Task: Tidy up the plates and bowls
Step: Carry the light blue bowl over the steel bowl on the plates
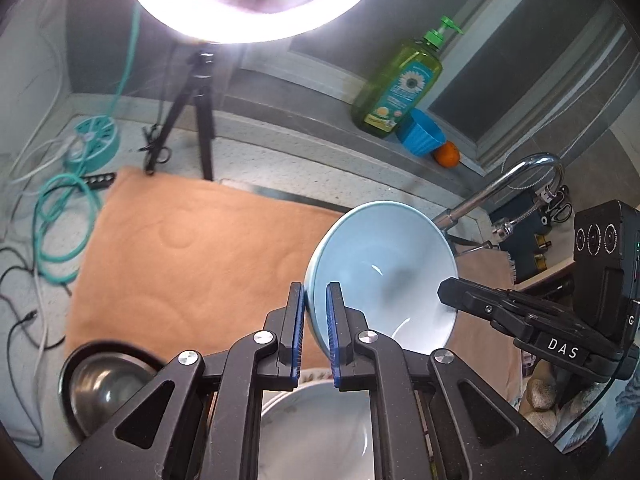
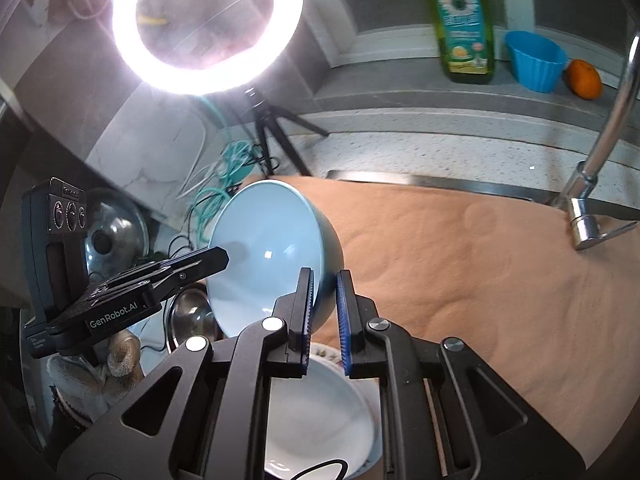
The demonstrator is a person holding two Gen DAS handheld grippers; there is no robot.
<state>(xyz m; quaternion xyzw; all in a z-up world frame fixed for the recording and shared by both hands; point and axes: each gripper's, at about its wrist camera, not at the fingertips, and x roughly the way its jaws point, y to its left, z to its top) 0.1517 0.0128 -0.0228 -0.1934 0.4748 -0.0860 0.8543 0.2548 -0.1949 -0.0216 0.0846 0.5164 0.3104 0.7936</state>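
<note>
Both grippers are pinching one blue bowl (image 1: 384, 268) by opposite rims: my left gripper (image 1: 316, 332) and right gripper (image 2: 324, 320) are clamping it tilted above the orange towel (image 1: 192, 248), just beyond a white bowl (image 1: 316, 432).

White lettering "DAS" on the right gripper (image 1: 444, 294); white "GenRobot.AI" on the left gripper (image 2: 224, 258). Soap bottle (image 1: 396, 84) label unreadable.

Orange towel (image 1: 192, 248) lies bare and passable ahead. Ring-light tripod (image 1: 192, 112) bounds its far-left edge, faucet (image 2: 600, 152) its right; steel bowl (image 1: 104, 392) and white dish (image 1: 316, 432) crowd the near side.
</note>
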